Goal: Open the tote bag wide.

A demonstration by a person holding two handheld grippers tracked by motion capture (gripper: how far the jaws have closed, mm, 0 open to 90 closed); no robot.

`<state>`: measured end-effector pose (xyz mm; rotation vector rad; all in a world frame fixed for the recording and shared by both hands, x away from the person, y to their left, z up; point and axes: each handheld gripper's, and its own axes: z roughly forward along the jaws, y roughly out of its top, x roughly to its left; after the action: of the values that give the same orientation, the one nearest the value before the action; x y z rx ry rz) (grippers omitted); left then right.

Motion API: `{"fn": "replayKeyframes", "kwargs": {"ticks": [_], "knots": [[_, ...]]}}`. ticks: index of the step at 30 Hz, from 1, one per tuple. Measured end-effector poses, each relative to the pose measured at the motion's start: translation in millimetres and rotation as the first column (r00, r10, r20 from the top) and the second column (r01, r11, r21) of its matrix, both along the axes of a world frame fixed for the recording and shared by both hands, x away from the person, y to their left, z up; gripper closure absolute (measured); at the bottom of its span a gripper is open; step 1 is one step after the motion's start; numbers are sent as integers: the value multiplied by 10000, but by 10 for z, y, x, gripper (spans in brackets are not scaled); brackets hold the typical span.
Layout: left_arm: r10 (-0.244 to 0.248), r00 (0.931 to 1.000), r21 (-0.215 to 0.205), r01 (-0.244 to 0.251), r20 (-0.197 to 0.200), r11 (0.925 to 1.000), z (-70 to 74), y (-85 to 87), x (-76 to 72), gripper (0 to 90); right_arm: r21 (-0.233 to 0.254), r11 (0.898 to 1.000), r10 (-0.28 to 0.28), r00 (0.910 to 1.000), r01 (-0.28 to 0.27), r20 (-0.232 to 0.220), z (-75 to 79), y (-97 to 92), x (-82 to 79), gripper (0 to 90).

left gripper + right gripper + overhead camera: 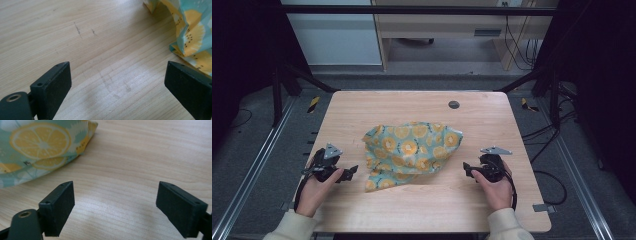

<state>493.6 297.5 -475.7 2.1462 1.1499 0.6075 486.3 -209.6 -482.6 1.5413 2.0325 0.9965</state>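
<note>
Crumpled lemon-print cloth [411,152] on wooden table [492,120], between two spread, empty claws [352,171] [468,169].

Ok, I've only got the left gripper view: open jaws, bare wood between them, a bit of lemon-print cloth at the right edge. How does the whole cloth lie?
Observer: The cloth lies crumpled in one heap at the middle of the table.
Operator: Where's the other gripper?
Observer: The right gripper sits on the heap's far side from the left gripper, facing it.
Operator: Is it holding anything?
Observer: No. In the right gripper view its jaws stand open over bare wood, the cloth's edge just beyond its left jaw, untouched.
Operator: Anything else on the table?
Observer: A small dark round cap near the far edge.
</note>
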Motion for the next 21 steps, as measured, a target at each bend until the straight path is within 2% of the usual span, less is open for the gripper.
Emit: {"fn": "replayKeyframes", "kwargs": {"ticks": [2,6,10,14,17,21], "knots": [[-140,9998,61,141,-172,9999,-16,-16,8,69,-103,9999,127,9998,-129,-180,-15,27,8,147],[-215,9994,184,220,-269,9996,-23,-40,9,69,-315,9988,375,9990,-383,-256,19,71,5,146],[-164,9992,282,174,-359,9995,-33,-40,11,71,-309,9980,541,9985,-542,-54,107,80,15,192],[-174,9990,354,188,-409,9992,-39,-44,10,72,-214,9972,728,9969,-722,314,305,108,78,213],[-178,9991,327,191,-391,9993,-35,-50,4,72,-321,9951,956,9939,-940,550,486,148,134,250],[-216,9980,394,240,-593,9989,-33,-56,7,75,-467,9914,1259,9875,-1219,945,759,224,273,264]]}}
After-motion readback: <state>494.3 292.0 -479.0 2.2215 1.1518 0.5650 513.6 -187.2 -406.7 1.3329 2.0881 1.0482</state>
